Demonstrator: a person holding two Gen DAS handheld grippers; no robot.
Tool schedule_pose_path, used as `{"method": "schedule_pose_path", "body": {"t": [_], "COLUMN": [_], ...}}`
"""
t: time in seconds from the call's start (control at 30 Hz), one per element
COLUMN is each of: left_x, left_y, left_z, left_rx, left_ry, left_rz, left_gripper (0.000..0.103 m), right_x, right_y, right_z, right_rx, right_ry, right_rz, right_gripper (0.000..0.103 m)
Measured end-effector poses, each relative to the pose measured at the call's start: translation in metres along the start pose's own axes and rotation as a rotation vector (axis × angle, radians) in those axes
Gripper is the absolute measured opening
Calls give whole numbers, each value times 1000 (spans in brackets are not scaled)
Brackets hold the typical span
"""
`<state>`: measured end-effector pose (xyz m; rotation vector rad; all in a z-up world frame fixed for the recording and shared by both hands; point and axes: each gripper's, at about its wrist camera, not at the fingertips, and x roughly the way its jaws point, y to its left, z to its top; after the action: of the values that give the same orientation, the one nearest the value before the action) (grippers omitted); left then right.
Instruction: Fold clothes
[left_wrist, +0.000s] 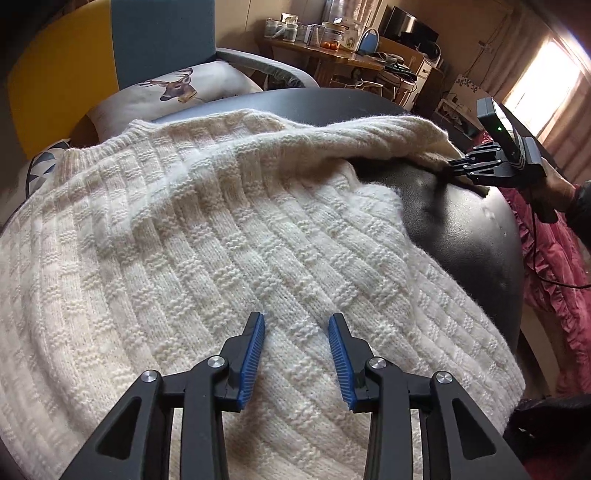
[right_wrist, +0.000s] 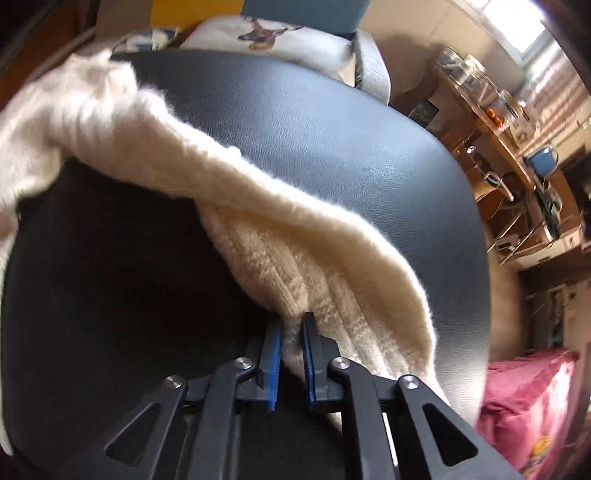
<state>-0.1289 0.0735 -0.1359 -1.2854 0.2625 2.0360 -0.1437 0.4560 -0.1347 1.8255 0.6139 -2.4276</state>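
A cream knitted sweater (left_wrist: 192, 236) lies spread over a black table (left_wrist: 476, 236). My left gripper (left_wrist: 296, 323) is open and empty, just above the sweater's body. My right gripper (right_wrist: 291, 325) is shut on the end of the sweater's sleeve (right_wrist: 295, 266) and holds it lifted off the table. In the left wrist view the right gripper (left_wrist: 452, 170) sits at the far right, with the sleeve (left_wrist: 388, 136) stretched toward it.
A sofa with a deer-print cushion (left_wrist: 173, 88) stands behind the table. A wooden table with jars and cups (left_wrist: 325, 40) is at the back. Pink ruffled fabric (left_wrist: 554, 273) lies to the table's right. A bright window (left_wrist: 546, 77) is at the far right.
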Motion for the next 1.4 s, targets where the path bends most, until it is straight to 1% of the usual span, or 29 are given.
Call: {"method": "schedule_pose_path", "body": {"t": [0.1,0.17,0.23,0.3,0.33,0.4,0.43,0.47,0.5,0.53,0.6,0.67,0.7,0.77,0.83,0.87,0.93,1.0,1.03,1.07,1.13,1.2,1.27,1.33,1.4], "left_x": [-3,-5,-8,-11,-12,-12,-12,-12,-14,-16,-18,-20,-20,-27,-36,-40,-46,-46,-42,-38,-20,1,22,39,57], "left_y": [0,3,6,9,11,15,17,20,22,23,26,28,31,32,33,33,38,46,50,54,62,76,98,115,132], "left_z": [-4,-6,-8,-7,-6,-2,0,2,3,2,-3,-9,-9,-12,-1,8,31,60,75,89,113,135,151,164,176], "left_rx": [26,31,31,25,21,20,19,12,5,2,-5,-13,-26,-41,-26,-10,15,50,96,144,234,300,267,206,144], "left_ry": [7,10,13,10,7,0,-4,-8,-17,-27,-36,-39,-42,-58,-89,-110,-142,-167,-177,-185,-154,-107,-50,-12,25], "left_rz": [9,2,-11,-28,-35,-12,2,10,15,21,40,61,62,60,71,82,80,126,162,198,251,285,247,157,67], "left_gripper": [39,39,39,39,39,39,39,39,39,39,39,39,39,39,39,39,39,39,39,39,39,39,39,40,46], "right_x": [-25,-43,-49,-43,-40,-36,-34,-31,-29,-29,-38,-54,-61,-73,-78,-80,-83,-80,-76,-71,-55,-37,-22,-11,-3], "right_y": [-3,-10,-23,-32,-35,-38,-38,-37,-35,-30,-23,-16,-9,7,24,33,53,73,82,91,108,119,127,130,132], "right_z": [-15,-28,-43,-55,-59,-62,-64,-64,-62,-61,-60,-54,-44,-24,0,14,42,72,86,98,117,130,136,136,134], "right_rx": [-63,-86,-85,-74,-57,11,43,61,59,48,37,50,61,87,114,129,185,220,222,215,172,129,106,97,102], "right_ry": [32,53,102,153,156,120,112,117,129,138,128,69,27,-81,-175,-221,-299,-329,-332,-330,-295,-255,-234,-221,-226], "right_rz": [-29,-51,-104,-117,-115,-82,-65,-54,-51,-62,-105,-141,-131,-25,76,129,263,372,408,429,437,393,372,362,373], "right_gripper": [8,8,8,8,10,11,15,20,20,20,20,20,20,20,20,20,20,20,20,20,20,20,20,20,20]}}
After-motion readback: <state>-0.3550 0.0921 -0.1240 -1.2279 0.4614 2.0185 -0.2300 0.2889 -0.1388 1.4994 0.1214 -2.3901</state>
